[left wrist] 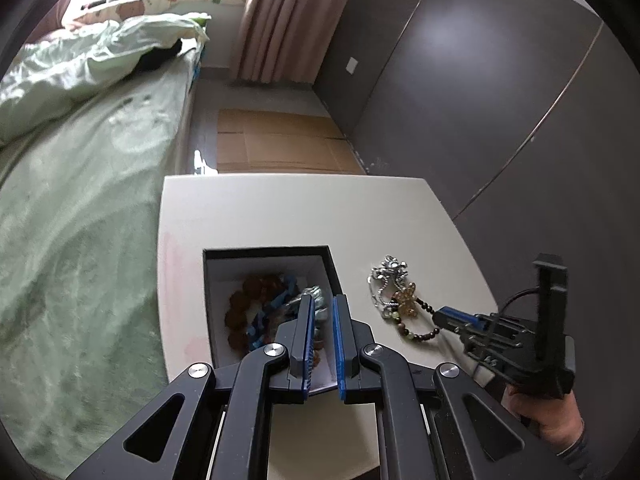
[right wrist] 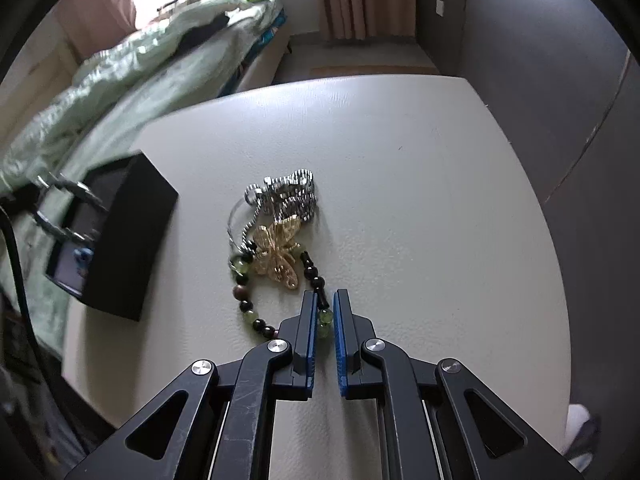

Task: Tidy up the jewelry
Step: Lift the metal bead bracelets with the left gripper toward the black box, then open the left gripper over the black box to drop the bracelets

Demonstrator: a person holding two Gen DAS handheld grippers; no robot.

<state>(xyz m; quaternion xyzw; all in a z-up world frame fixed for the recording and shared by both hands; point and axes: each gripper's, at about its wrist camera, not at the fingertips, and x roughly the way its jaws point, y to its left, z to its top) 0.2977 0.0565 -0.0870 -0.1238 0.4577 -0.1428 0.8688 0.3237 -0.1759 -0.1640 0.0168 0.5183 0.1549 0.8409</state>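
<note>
A black jewelry box [left wrist: 267,251] with a white lining sits on the white table [left wrist: 280,208]. It holds a brown bead bracelet [left wrist: 244,300], a blue piece and a silver piece. My left gripper [left wrist: 322,304] hovers over the box, jaws narrowly apart and empty. On the table to the right lies a pile: a silver chain [right wrist: 288,196], a gold butterfly brooch [right wrist: 278,254] and a dark and green bead bracelet [right wrist: 248,304]. My right gripper [right wrist: 324,300] is closed around the bracelet's beads at its near side. The right gripper also shows in the left wrist view [left wrist: 440,316].
A bed with green bedding [left wrist: 80,200] runs along the table's left side. Dark wardrobe doors [left wrist: 500,100] stand to the right. Flattened cardboard [left wrist: 276,144] lies on the floor beyond the table. The box [right wrist: 128,240] stands left of the pile.
</note>
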